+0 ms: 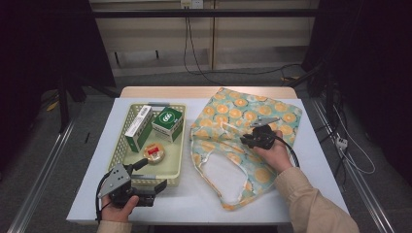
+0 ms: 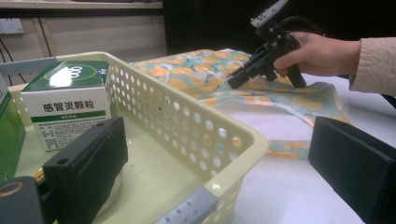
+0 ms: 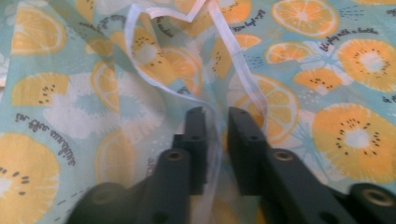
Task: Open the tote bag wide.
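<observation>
dark curtains and a pale wall with hanging cables close off the far side of the room, and a white table (image 1: 301,160) stands in front of them on a grey floor. on its right half lies a fabric bag (image 1: 252,121) printed with orange slices on pale blue, flattened, its mouth turned toward the person and its near edge rumpled. the right gripper (image 1: 248,139) rests low over the middle of the bag, held by a hand in a beige sleeve. in the right gripper view its two black jaws stand a narrow gap apart, with a thin white strap (image 3: 215,135) of the bag running between them; whether the pads actually press on the strap cannot be told, since the strap's lower part is lost between the jaw bodies. where the strap ends is cut off at the top edge.

the left gripper (image 1: 150,187) sits at the near edge of a pale yellow perforated basket (image 1: 145,180) on the table's left half, jaws wide apart, one inside the basket and one outside its wall, closed on nothing. inside the basket are a green and white box (image 1: 168,122), a longer carton (image 1: 138,127) and a small round tin (image 1: 154,152), the tin partly hidden behind the near jaw in the left gripper view.
</observation>
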The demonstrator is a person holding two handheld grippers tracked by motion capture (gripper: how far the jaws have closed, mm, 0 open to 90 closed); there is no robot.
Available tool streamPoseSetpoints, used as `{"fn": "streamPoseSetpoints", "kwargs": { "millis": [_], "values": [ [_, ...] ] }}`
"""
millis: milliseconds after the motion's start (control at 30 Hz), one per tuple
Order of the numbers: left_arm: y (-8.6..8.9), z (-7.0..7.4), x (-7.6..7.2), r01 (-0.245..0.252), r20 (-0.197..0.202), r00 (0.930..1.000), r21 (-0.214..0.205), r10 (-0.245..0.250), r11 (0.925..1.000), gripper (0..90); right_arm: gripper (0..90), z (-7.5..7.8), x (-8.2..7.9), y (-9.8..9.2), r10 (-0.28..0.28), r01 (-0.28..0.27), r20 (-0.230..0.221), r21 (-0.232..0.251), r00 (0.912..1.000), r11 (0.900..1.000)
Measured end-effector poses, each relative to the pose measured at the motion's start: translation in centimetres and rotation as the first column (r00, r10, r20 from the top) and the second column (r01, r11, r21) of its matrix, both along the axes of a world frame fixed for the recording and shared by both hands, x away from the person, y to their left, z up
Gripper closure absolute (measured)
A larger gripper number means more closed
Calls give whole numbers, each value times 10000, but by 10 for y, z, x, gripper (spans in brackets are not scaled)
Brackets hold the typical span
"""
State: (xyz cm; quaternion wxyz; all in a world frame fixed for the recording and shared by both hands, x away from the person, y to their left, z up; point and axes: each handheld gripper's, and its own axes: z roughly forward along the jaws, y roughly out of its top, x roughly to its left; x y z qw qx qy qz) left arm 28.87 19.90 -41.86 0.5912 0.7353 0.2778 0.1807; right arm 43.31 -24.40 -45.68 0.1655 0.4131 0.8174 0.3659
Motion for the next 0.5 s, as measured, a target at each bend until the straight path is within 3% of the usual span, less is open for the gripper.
{"fn": "streamPoseSetpoints", "kwargs": {
  "millis": [67,133,200,400,500],
  "values": [
    [0,0,0,-14,-13,10000,-1,14,10000,44,647,6,-2,-1,-135,132,164,146,9998,9998],
    [-1,0,0,12,1,10000,12,-12,10000,44,626,13,-5,-2,-124,110,341,419,9993,9991],
    [-1,0,0,6,6,10000,-2,-6,10000,44,551,19,-10,-2,-204,178,473,552,9987,9983],
    [-1,0,0,12,5,10000,-33,-12,10000,43,427,32,-23,2,104,-131,599,437,9981,9990],
    [-2,1,0,3,6,10000,-38,-3,10000,43,416,38,-28,4,229,-269,571,699,9981,9972]
  ]
}}
